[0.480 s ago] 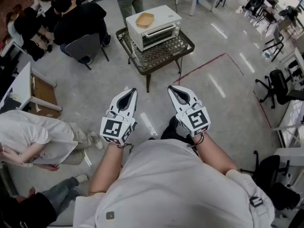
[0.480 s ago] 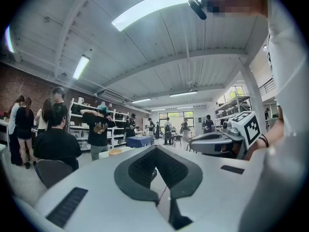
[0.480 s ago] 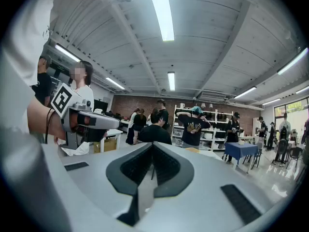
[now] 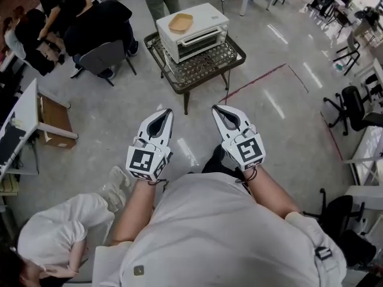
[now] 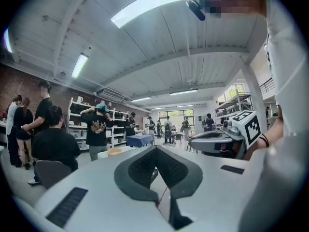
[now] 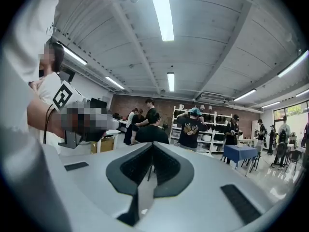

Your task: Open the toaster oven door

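Nearest: left gripper (image 4: 165,113) and right gripper (image 4: 216,110), smooth white moulded shells with black-and-white marker cubes, held level side by side above the glossy grey concrete floor (image 4: 119,121). Each pair of dark ribbed fingers (image 5: 137,170) is pressed together, with nothing between them.

Well ahead and apart from both: low dark metal-framed counter (image 4: 210,69) with a patterned, mesh-like top; its far legs are hidden. On it sits the boxy cream-white toaster oven (image 4: 197,18). Its dark glass door (image 4: 202,42) is closed, with a pale handle bar across it. The controls are too small to make out. A shallow tan wooden dish (image 4: 181,23) rests on its roof.
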### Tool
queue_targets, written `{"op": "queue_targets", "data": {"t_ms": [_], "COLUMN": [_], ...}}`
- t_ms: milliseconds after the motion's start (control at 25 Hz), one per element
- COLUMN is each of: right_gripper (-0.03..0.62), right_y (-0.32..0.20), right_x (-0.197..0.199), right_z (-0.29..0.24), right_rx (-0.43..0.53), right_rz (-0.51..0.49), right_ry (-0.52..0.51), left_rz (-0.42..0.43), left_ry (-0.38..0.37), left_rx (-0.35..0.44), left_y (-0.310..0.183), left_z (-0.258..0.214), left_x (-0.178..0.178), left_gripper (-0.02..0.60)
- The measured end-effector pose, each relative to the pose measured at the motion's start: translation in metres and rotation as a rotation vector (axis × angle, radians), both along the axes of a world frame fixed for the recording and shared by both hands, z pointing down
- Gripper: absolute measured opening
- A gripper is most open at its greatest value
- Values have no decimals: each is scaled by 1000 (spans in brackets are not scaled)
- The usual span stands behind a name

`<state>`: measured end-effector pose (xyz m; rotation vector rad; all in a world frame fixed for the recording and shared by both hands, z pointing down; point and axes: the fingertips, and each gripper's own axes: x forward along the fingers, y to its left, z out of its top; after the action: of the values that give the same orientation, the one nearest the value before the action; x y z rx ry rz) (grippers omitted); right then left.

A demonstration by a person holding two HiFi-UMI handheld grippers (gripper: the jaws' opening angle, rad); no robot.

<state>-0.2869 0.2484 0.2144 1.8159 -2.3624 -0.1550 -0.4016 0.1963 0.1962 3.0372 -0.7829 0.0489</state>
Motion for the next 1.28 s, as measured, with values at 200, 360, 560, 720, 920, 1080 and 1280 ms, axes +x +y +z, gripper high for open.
{"op": "queue_targets", "data": {"t_ms": [200,360,560,720,920,1080,1280], "right_gripper": [18,18,18,18,18,18,18], "right_y": [-18,-36,-61,-79,-86,-86,-86], "right_x": [29,57,105,147,200,230,248], "right_z": [1,10,20,27,24,22,21], "right_rx": [-1,-24,-18,-57,-68,-72,-79], "right_rz": [26,30,9,14,9,3,22], "right_ry": [-15,-25,-31,-46,-64,-83,-90], "left_rz": [8,19,18,13,6,11,42], "left_ry": [-11,-28,-44,-57,-60,-65,-72], "left_rx": [-15,-33,-51,-68,-85,-85,-89], "left_y": [-19,-37,-64,-86,-101,-104,-105], "left_z": [8,22,38,46,49,47,48], "left_x": [28,57,104,143,195,227,256], "left_gripper": [17,17,17,17,17,17,17]}}
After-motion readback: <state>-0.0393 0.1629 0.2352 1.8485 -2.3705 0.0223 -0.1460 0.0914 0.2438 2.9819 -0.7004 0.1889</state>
